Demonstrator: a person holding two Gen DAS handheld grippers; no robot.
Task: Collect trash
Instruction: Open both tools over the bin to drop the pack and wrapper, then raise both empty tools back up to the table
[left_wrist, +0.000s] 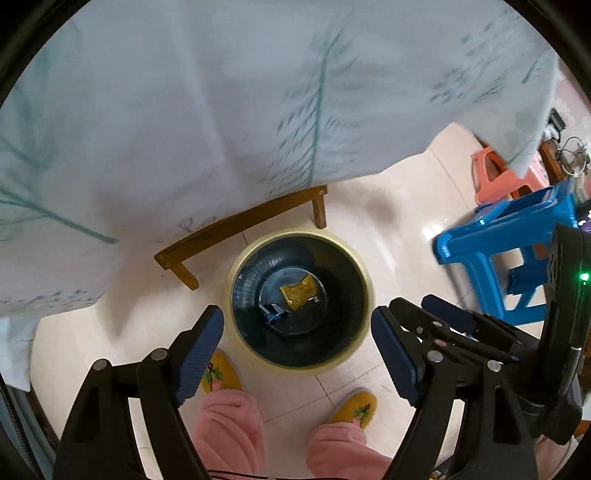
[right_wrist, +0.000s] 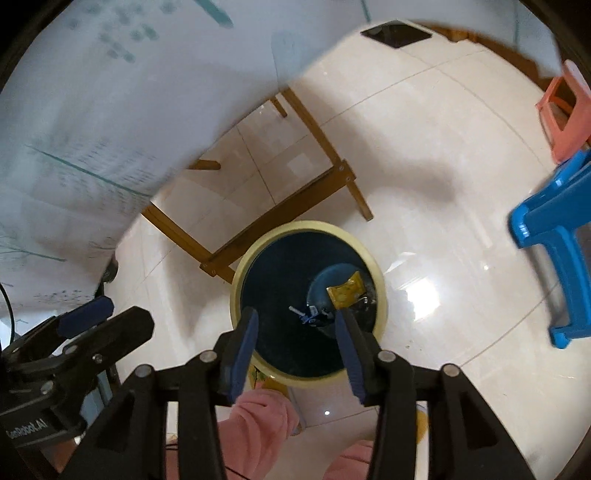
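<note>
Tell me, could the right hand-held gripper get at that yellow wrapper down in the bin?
Probably yes. The right hand-held gripper hangs open directly above the open trash bin, and nothing covers the yellow wrapper on the bottom. The bin looks deep, though, so it would need to go well inside.

Both views are bright with soft, even daylight. The glossy floor tiles (right_wrist: 424, 155) throw white glare, strongest in a patch right of the bin (right_wrist: 308, 299), whose dark inside stays dim. Motion blur smears the patterned cloth (left_wrist: 221, 110) and the blue stool (left_wrist: 517, 236). Fisheye bending curves straight lines, and black vignette rings the corners.
</note>
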